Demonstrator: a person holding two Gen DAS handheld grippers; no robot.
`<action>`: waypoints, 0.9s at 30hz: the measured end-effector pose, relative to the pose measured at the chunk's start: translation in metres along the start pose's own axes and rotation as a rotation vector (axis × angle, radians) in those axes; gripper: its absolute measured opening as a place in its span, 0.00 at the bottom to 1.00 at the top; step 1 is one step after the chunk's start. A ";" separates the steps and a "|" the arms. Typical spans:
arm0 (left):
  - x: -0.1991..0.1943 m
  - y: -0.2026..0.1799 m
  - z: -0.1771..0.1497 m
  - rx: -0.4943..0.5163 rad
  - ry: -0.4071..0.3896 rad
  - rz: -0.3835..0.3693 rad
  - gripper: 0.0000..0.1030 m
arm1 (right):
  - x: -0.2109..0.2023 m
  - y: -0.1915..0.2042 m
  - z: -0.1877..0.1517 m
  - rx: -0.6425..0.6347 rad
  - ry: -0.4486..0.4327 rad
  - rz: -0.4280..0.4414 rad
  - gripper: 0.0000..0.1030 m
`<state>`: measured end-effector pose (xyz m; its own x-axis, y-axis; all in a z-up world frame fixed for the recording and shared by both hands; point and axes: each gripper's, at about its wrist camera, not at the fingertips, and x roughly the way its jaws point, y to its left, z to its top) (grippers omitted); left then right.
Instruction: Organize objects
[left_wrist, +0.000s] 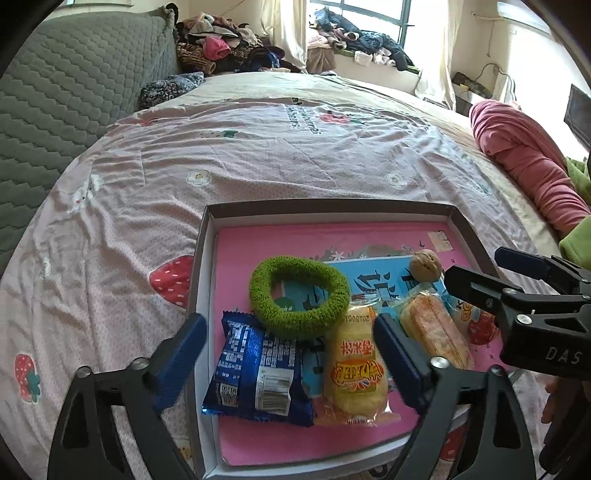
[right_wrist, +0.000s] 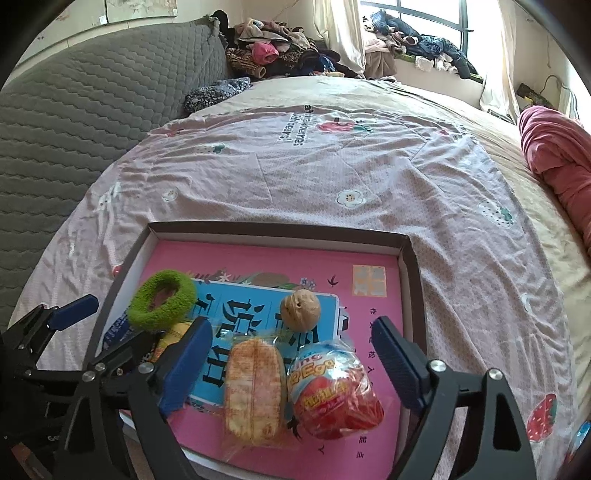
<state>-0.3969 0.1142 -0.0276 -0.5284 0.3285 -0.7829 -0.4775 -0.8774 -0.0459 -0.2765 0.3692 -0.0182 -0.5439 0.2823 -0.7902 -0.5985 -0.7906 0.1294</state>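
Note:
A shallow box (left_wrist: 207, 236) (right_wrist: 413, 258) with a pink bottom lies on the bed. In it are a green fuzzy ring (left_wrist: 299, 297) (right_wrist: 162, 304), a blue snack packet (left_wrist: 256, 373), a yellow snack packet (left_wrist: 354, 365), a wrapped orange cake (left_wrist: 434, 328) (right_wrist: 253, 387), a walnut (left_wrist: 425, 265) (right_wrist: 300, 309) and a red toy-egg pack (right_wrist: 334, 391). My left gripper (left_wrist: 291, 358) (right_wrist: 85, 325) is open and empty above the blue and yellow packets. My right gripper (right_wrist: 291, 362) (left_wrist: 487, 273) is open and empty above the cake and egg pack.
The bed carries a pink strawberry-print sheet (left_wrist: 258, 158). A grey quilted cover (left_wrist: 55, 110) lies at the left, a pink rolled blanket (left_wrist: 524, 155) at the right. Clothes piles (left_wrist: 221, 44) sit by the window behind the bed.

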 end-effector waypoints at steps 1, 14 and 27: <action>-0.002 0.000 0.000 -0.002 -0.003 -0.002 0.98 | -0.001 0.000 -0.001 -0.001 -0.003 0.000 0.90; -0.026 -0.002 -0.004 0.015 -0.011 0.011 0.99 | -0.032 0.002 -0.004 0.003 -0.047 0.007 1.00; -0.079 -0.009 -0.024 0.044 -0.060 0.022 0.99 | -0.091 0.024 -0.027 -0.036 -0.143 -0.008 1.00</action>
<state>-0.3343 0.0882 0.0198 -0.5796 0.3311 -0.7446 -0.4953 -0.8687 -0.0007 -0.2257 0.3096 0.0411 -0.6189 0.3610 -0.6976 -0.5828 -0.8065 0.0996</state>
